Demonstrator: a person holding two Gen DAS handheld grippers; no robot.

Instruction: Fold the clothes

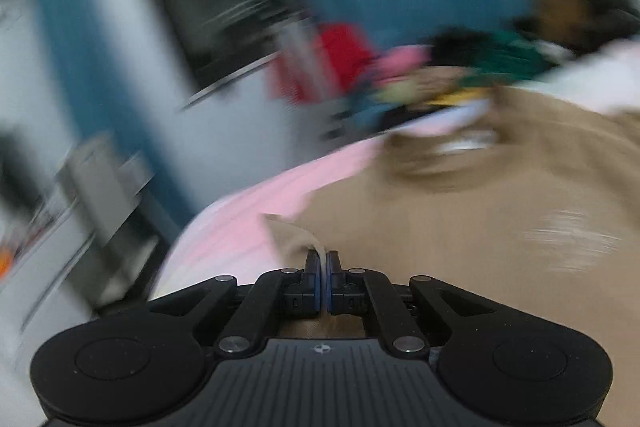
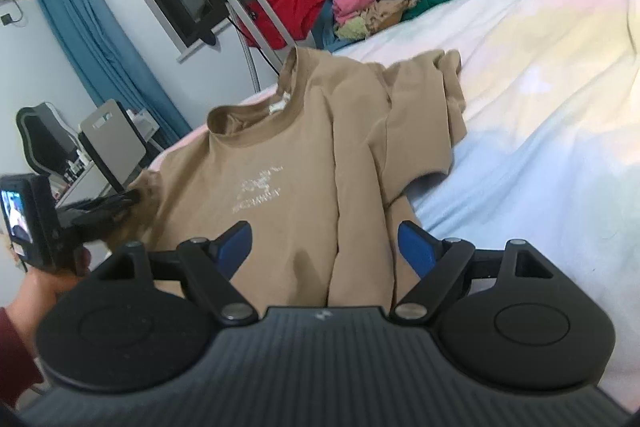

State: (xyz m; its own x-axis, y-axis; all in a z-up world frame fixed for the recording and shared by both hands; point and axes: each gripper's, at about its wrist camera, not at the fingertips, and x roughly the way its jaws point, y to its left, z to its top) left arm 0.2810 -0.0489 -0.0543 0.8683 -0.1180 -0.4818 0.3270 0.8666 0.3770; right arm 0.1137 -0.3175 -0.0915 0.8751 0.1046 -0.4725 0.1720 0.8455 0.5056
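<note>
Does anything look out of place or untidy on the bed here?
The tan T-shirt lies crooked: its far sleeve is bunched in folds, not flat. The left claw pinches the other sleeve. Loose clothes sit heaped at the bed's far end.

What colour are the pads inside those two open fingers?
Blue pads on the right gripper, clearest in the right wrist view.

Both wrist views look low and close across the tan T-shirt [image 2: 280, 163] toward the clothes pile [image 2: 408, 3].
</note>
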